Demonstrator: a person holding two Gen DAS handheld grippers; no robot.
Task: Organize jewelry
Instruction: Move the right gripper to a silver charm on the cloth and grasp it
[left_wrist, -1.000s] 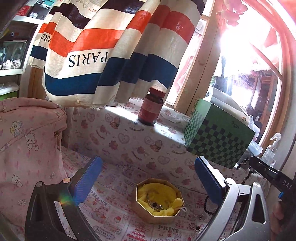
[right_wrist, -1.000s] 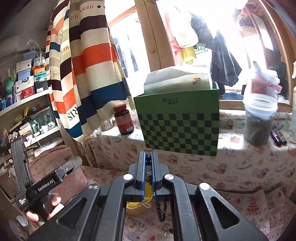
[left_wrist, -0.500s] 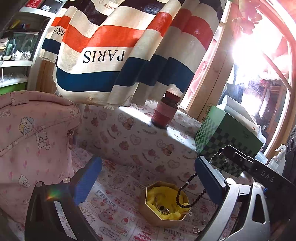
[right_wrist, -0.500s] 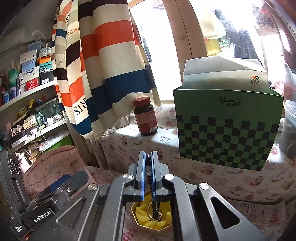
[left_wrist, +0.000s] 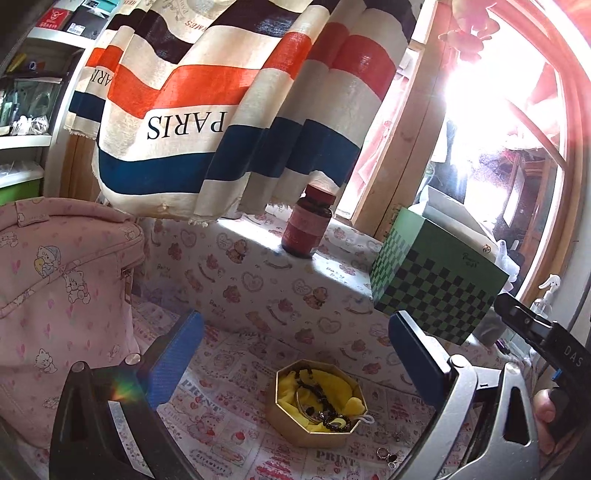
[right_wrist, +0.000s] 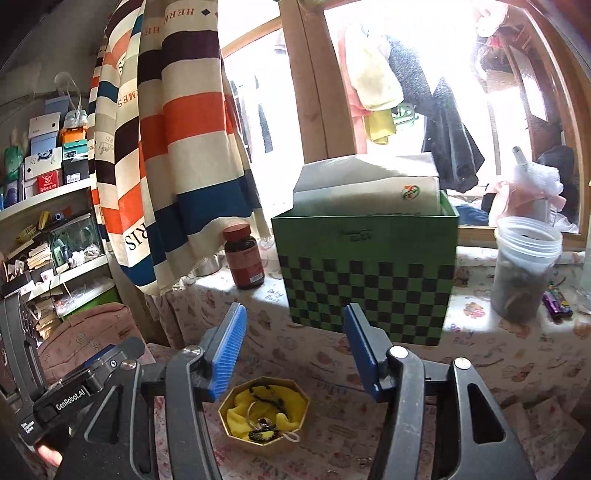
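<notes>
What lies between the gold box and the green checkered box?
Only printed tablecloth and the cloth-covered ledge front: no object stands between the gold box and the green checkered box. The right wrist view shows it best.

A gold box (left_wrist: 308, 432) with eight sides stands open on the printed cloth, lined with crumpled yellow fabric (left_wrist: 334, 386). Inside it lies a string of dark beads (left_wrist: 321, 400) — draped in a loose line from the far rim across the lining to a heap at the near edge. A thin metal bangle (left_wrist: 301, 402) rests in the lining beside the beads, partly under them. A small white loop (left_wrist: 364, 420) hangs over the box's near right rim. On the cloth just right of the box and nearer, apart from it, lie a ring (left_wrist: 382, 452) and a small dark piece (left_wrist: 397, 436) — too small to identify further.
</notes>
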